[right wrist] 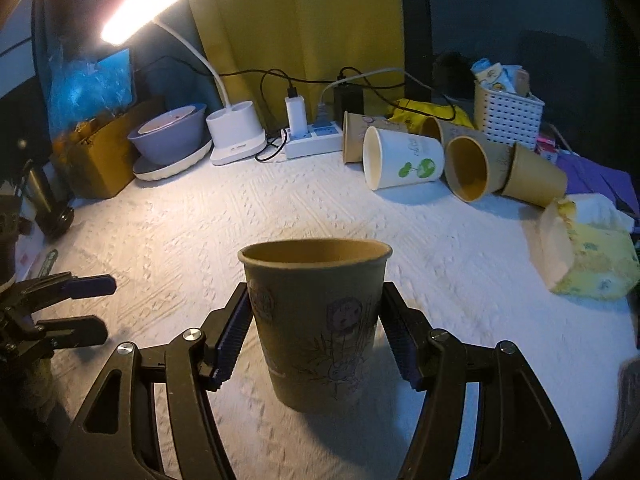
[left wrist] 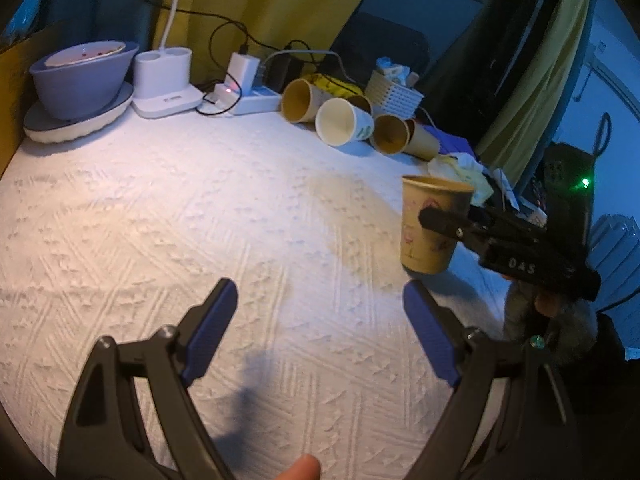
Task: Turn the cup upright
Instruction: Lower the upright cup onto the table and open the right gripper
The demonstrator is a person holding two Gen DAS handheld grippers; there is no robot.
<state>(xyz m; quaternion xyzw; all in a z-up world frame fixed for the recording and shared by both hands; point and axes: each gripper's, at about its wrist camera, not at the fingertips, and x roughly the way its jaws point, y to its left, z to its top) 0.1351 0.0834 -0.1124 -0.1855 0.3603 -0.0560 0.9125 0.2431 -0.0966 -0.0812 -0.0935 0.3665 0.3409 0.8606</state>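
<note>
Though upright between right gripper (right wrist: 316, 340) fingers pinching mid-wall, paper cup (right wrist: 316, 320) probably light, crushable; gentle squeeze advised. Left gripper (left wrist: 320, 320) beside cup, spread, empty.

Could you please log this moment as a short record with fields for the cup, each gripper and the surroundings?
held cup: brown paper cup, upright, mouth up
right gripper: shut on the cup's sides
cup contact with cloth: looks slightly lifted in the left wrist view; not certain
left gripper: open, holding nothing, over the white cloth
other cups: pile of cups lying on their sides at the back
nearby: lamp lit, tissue pack to the right
</note>
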